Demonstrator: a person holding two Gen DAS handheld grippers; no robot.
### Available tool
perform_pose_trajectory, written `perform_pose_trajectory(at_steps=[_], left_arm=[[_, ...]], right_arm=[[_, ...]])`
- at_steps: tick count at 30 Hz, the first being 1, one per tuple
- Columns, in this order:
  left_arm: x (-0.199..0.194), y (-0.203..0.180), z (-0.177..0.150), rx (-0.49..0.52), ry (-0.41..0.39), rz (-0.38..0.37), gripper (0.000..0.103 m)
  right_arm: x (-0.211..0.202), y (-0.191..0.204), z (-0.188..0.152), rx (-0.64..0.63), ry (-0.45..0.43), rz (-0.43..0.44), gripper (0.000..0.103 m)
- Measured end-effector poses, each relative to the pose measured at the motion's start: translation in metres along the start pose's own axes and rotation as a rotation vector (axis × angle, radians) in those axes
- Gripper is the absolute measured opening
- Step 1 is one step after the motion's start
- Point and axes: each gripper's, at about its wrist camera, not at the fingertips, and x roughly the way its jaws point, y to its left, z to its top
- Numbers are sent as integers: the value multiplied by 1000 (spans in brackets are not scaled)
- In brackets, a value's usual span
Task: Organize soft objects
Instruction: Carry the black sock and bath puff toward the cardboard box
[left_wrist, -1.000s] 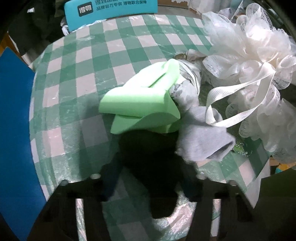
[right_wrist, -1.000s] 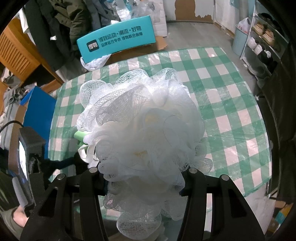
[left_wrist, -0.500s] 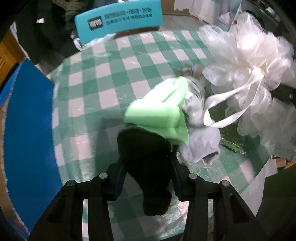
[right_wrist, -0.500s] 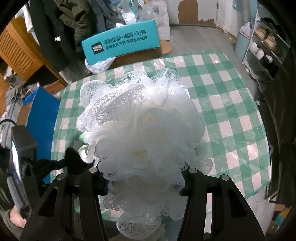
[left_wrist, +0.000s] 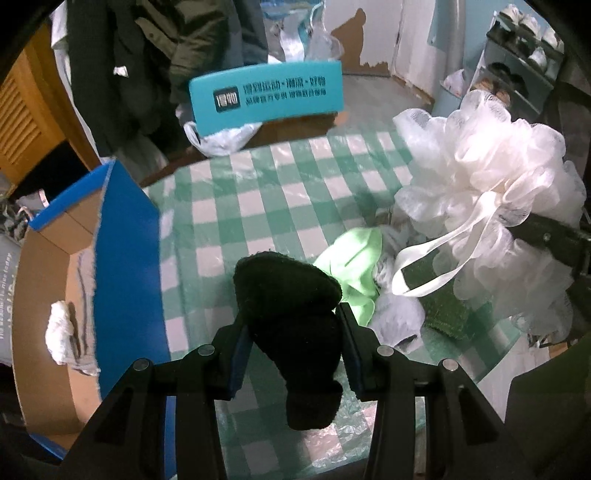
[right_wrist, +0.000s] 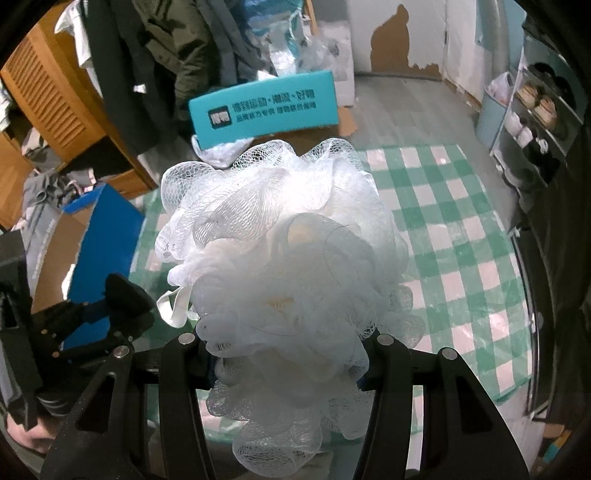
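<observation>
Right, left wrist view first: the left gripper (left_wrist: 293, 330) is clamped on a black sock (left_wrist: 291, 314), a thick, fuzzy, dark bundle bulging above the fingers and drooping below them, held over the green-and-white checked tablecloth (left_wrist: 258, 206). Just beyond the sock on the table lies a light green foam sponge (left_wrist: 354, 254), crumpled against a grey sock (left_wrist: 399, 317) and a dark green scrub pad (left_wrist: 443, 310). To the right hangs the white mesh bath pouf (left_wrist: 491, 192), frilly and translucent, its white ribbon loop (left_wrist: 436, 266) dangling over the pile. Off the table's left edge sits an open cardboard box (left_wrist: 44, 295) with blue flaps, a white-and-grey sock (left_wrist: 68, 332) lying inside. A teal box (left_wrist: 266, 96) with printed characters stands past the far edge.

Now the right wrist view: the right gripper (right_wrist: 286, 350) is squeezing the bath pouf (right_wrist: 284, 266), which fills the middle of the frame, netted ruffles spilling above and below the fingers, held up over the tablecloth (right_wrist: 454, 240). At lower left the left gripper (right_wrist: 110, 321) shows with the black sock (right_wrist: 127, 295) pinched in it, beside the blue-flapped box (right_wrist: 103, 236). The teal box (right_wrist: 262, 107) sits beyond.
</observation>
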Motion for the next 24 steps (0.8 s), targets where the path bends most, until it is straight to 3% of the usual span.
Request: perform_pose_trajectory(at_steps=[24], left_arm=[[-53,45,9,-74,-116,33,44]], right_arm=[[-20,49,23,-68,-83,77,49]])
